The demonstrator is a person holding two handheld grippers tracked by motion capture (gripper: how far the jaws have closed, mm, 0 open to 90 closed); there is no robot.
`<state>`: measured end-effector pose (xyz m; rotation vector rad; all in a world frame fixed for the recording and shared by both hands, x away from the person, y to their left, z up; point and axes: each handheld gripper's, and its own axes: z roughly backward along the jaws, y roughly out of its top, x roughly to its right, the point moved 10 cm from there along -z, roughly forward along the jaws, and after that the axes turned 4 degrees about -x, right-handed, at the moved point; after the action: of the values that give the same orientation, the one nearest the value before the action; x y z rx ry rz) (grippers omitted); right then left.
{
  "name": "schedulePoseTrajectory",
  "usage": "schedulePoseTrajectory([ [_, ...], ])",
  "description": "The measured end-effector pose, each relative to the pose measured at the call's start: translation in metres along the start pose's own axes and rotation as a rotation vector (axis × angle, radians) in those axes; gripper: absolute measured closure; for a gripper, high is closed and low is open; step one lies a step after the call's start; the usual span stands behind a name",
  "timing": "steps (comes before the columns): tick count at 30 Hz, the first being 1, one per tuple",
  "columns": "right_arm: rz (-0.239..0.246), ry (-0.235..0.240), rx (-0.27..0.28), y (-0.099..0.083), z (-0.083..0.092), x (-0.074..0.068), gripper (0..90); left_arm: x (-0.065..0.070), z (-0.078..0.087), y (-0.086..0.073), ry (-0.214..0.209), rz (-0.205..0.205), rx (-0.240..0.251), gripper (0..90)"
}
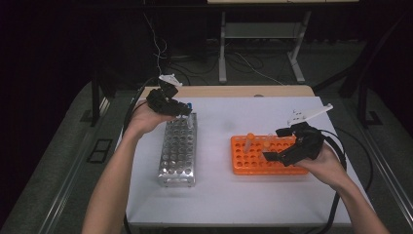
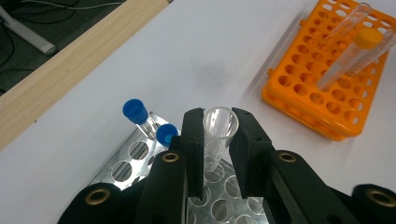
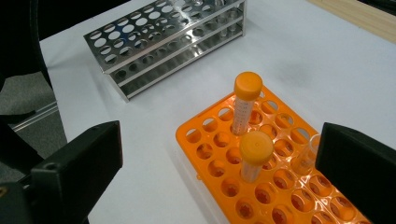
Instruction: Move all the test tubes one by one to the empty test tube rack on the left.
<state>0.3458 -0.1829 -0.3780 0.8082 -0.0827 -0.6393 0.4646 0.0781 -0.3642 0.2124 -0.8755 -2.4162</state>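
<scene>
- Left gripper: jaws clenched on a clear, uncapped glass test tube, pads pressing its sides just below the open rim. Tube held upright over the far end of the perforated stainless-steel tube rack, lower end at the rack's top plate; whether it sits in a hole, cannot tell.
- Two blue-capped tubes stand in the steel rack's far corner, just beside the held tube.
- Right gripper: jaws released, spread wide, nothing between them; it hovers over the near right part of the orange plastic tube rack, which lies well to the right of the steel rack.
- Orange rack holds two orange-capped tubes and a clear uncapped tube.
- Both racks rest on the white table top.
</scene>
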Motion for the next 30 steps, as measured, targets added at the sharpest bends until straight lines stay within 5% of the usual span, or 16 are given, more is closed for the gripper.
schedulePoseTrajectory([
  [13, -0.007, -0.004, 0.027, -0.003, 0.003, 0.002, 0.3, -0.007, -0.015, -0.001, 0.023, 0.0, -0.005, 74.6],
  [30, -0.026, -0.006, 0.019, -0.018, 0.003, 0.006, 0.3, -0.013, -0.037, -0.022, 0.013, 0.032, -0.029, 74.4],
])
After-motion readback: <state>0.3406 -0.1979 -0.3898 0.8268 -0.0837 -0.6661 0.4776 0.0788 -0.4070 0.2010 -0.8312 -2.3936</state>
